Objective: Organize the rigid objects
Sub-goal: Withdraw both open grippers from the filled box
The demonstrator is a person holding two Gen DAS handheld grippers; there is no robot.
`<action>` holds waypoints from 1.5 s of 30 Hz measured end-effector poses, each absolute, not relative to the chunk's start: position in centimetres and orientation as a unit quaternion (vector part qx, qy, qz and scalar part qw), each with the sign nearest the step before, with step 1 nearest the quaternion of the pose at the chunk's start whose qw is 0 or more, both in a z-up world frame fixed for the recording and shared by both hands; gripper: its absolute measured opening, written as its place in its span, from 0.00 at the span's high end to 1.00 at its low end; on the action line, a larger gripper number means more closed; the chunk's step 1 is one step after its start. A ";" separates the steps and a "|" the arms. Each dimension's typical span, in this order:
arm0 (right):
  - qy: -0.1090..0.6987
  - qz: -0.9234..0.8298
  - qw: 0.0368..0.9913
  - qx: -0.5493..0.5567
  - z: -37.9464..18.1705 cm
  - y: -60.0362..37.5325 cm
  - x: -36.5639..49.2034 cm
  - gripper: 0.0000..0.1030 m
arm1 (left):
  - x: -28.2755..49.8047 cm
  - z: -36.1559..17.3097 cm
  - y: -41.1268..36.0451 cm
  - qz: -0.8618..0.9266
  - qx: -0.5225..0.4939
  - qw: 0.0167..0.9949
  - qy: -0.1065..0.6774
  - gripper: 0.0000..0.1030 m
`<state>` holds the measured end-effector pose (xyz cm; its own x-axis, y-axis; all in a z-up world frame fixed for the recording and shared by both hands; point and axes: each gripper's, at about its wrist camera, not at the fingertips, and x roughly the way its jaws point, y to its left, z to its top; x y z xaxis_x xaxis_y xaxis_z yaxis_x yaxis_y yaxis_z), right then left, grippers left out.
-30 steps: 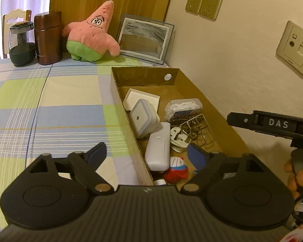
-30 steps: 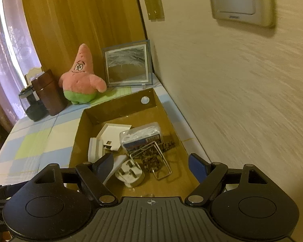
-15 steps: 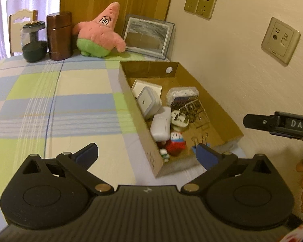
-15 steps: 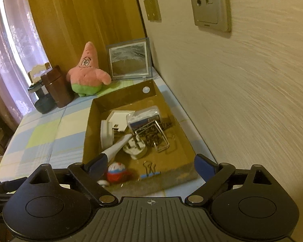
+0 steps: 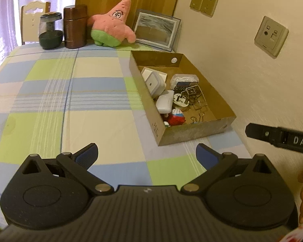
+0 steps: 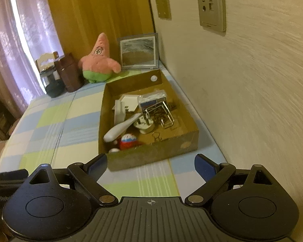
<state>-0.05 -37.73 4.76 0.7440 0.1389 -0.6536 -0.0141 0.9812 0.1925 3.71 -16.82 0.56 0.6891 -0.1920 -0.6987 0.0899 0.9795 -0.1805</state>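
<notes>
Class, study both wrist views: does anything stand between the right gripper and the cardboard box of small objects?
Nothing visible does. Only bare checked tablecloth lies between the open right gripper and the near wall of the cardboard box.

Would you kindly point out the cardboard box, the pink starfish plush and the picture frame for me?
cardboard box (image 5: 194, 134), left wrist view, on its near outer wall.
pink starfish plush (image 5: 111, 23), left wrist view, on its pink belly.
picture frame (image 6: 138, 51), right wrist view, on the picture's middle.
</notes>
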 end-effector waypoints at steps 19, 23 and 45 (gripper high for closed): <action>0.382 0.067 0.921 0.038 4.3 -36.0 -4.4 0.12 | -0.7 0.6 -15.7 -0.067 -0.061 0.910 0.405 0.02; 0.387 0.073 0.919 0.034 4.1 -35.6 -4.7 0.12 | -0.9 0.5 -15.8 -0.067 -0.060 0.909 0.408 0.02; 0.391 0.082 0.917 0.023 3.7 -34.6 -4.3 0.12 | -0.7 -0.1 -15.5 -0.059 -0.063 0.906 0.414 0.02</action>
